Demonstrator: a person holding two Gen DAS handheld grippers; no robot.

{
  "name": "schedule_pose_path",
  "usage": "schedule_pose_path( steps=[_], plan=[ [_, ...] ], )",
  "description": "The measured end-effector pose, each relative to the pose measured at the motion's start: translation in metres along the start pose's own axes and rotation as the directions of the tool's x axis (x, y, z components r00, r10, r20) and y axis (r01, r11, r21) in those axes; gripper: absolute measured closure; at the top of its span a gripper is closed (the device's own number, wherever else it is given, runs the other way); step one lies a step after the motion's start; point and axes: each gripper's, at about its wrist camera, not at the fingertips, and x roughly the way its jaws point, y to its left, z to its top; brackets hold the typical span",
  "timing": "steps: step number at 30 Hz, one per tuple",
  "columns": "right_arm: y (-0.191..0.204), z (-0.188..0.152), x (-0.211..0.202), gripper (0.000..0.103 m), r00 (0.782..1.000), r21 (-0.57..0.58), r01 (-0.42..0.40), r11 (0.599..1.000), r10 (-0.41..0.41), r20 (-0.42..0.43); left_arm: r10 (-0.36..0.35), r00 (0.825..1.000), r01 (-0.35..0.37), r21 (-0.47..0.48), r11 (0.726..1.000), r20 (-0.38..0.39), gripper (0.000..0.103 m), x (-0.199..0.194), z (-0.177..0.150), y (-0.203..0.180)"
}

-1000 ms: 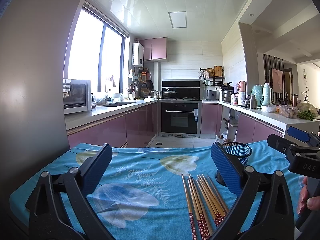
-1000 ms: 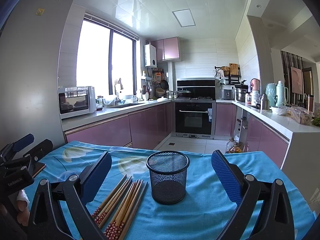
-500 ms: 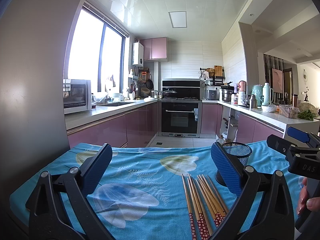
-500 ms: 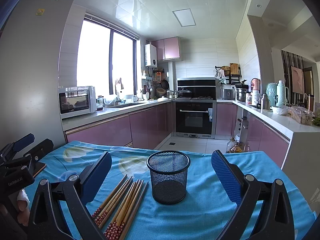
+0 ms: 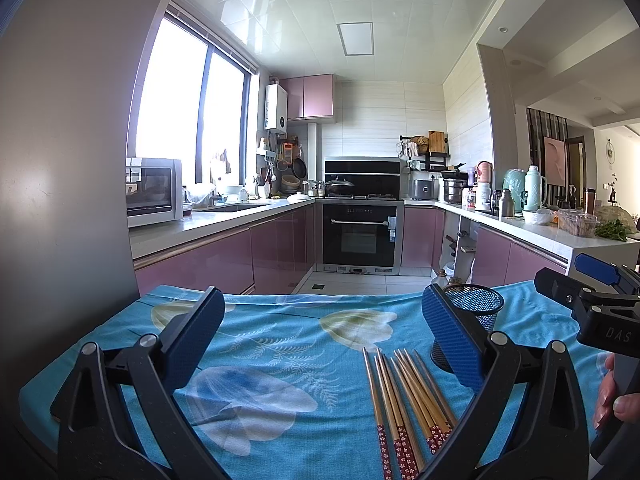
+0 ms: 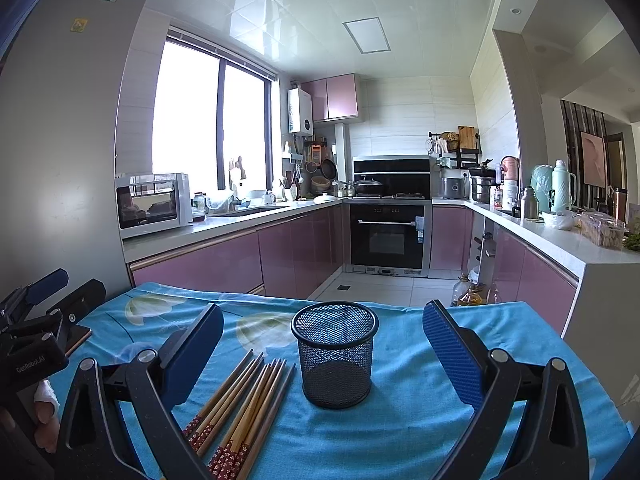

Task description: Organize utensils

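Several wooden chopsticks (image 5: 404, 396) with red patterned ends lie side by side on the blue floral tablecloth (image 5: 280, 344). An empty black mesh cup (image 6: 335, 354) stands upright to their right; the left wrist view shows that mesh cup (image 5: 476, 312) partly hidden behind a finger. My left gripper (image 5: 320, 328) is open above the cloth, with the chopsticks just inside its right finger. My right gripper (image 6: 320, 336) is open too, the cup centred between its fingers and the chopsticks (image 6: 244, 396) at its left finger. Nothing is held.
The table's far edge drops to a tiled kitchen floor (image 6: 384, 288). Purple cabinets, an oven (image 6: 386, 236) and a microwave (image 6: 152, 204) stand beyond. A grey fridge wall (image 5: 60, 160) rises at the left. A person's hand (image 5: 616, 396) grips the right tool.
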Motion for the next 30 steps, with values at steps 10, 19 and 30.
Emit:
schedule_pose_path(
  steps=[10,19,30],
  plan=[
    [0.0000,0.0002,0.0002,0.006,1.000,0.000,-0.001,1.000,0.001,0.000,0.000,1.000,0.000,0.000,1.000,0.000,0.006,-0.0002,-0.0001,0.0001],
    [-0.0003,-0.0013,-0.0004,0.006,1.000,0.004,0.000,1.000,0.000,-0.002,0.000,1.000,0.000,0.001,1.000,-0.001,0.006,-0.0012,-0.0002,-0.0016],
    [-0.0009,-0.0016,0.0004,0.006,1.000,0.004,-0.001,1.000,0.001,-0.005,-0.001,1.000,0.001,0.000,1.000,-0.002,0.006,-0.0015,-0.0004,-0.0015]
  ],
)
